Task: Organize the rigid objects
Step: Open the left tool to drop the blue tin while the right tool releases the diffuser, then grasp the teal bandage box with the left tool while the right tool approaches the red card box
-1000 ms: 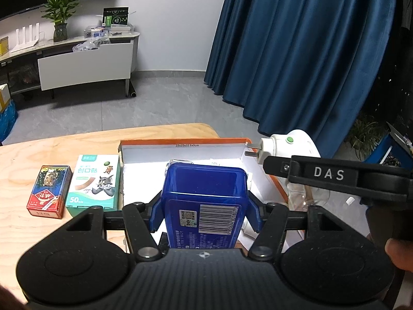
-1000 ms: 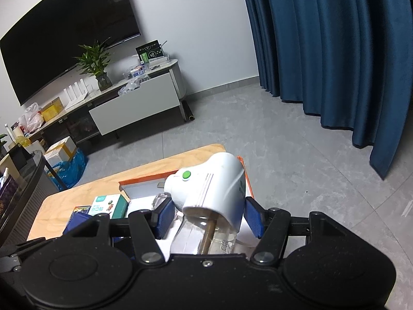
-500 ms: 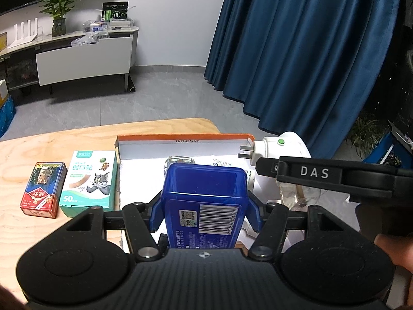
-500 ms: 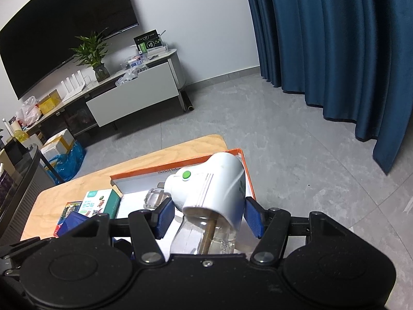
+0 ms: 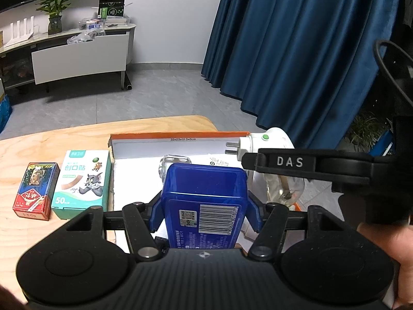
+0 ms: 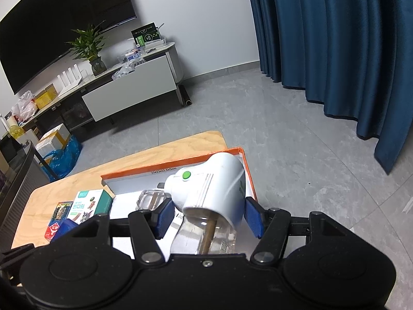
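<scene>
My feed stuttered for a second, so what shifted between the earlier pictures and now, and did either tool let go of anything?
Nothing was let go. Both tools pulled back and up a little, so more of the orange box and wooden table shows. The left tool is still shut on the blue container; the right tool still grips the white plug-in vaporizer. The bandage box and card pack stayed put.
</scene>
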`<state>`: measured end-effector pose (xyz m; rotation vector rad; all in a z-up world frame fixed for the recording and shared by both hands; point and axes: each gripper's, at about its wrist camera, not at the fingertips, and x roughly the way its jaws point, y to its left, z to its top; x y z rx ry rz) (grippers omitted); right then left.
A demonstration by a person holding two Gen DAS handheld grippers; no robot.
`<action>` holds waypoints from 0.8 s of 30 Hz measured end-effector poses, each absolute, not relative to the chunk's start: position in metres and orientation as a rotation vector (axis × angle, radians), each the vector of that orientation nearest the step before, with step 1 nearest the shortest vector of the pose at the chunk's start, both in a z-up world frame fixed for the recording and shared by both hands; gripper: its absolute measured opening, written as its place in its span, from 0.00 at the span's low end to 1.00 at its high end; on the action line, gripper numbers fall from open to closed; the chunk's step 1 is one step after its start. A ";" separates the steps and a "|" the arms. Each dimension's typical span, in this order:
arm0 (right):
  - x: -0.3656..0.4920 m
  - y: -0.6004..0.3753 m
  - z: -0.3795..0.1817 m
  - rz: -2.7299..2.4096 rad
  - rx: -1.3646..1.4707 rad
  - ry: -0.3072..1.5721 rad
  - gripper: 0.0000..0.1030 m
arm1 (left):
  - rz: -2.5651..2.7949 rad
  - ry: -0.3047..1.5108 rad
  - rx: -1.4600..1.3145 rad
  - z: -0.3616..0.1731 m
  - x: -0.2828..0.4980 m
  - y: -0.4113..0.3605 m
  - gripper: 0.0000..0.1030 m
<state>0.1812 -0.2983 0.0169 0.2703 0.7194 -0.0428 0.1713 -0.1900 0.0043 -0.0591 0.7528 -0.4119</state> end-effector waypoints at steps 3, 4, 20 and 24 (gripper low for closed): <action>0.184 -0.297 0.020 -0.050 0.261 0.698 0.74 | -0.422 0.752 -0.061 0.003 0.172 -0.193 0.61; 0.184 -0.297 0.023 -0.050 0.257 0.688 0.76 | -0.433 0.753 -0.062 0.003 0.172 -0.194 0.61; 0.155 -0.270 0.058 -0.032 0.191 0.600 0.83 | -0.401 0.690 -0.100 0.016 0.152 -0.148 0.88; 0.151 -0.251 0.055 0.016 0.194 0.620 0.84 | -0.286 0.695 -0.113 0.009 0.151 -0.108 0.90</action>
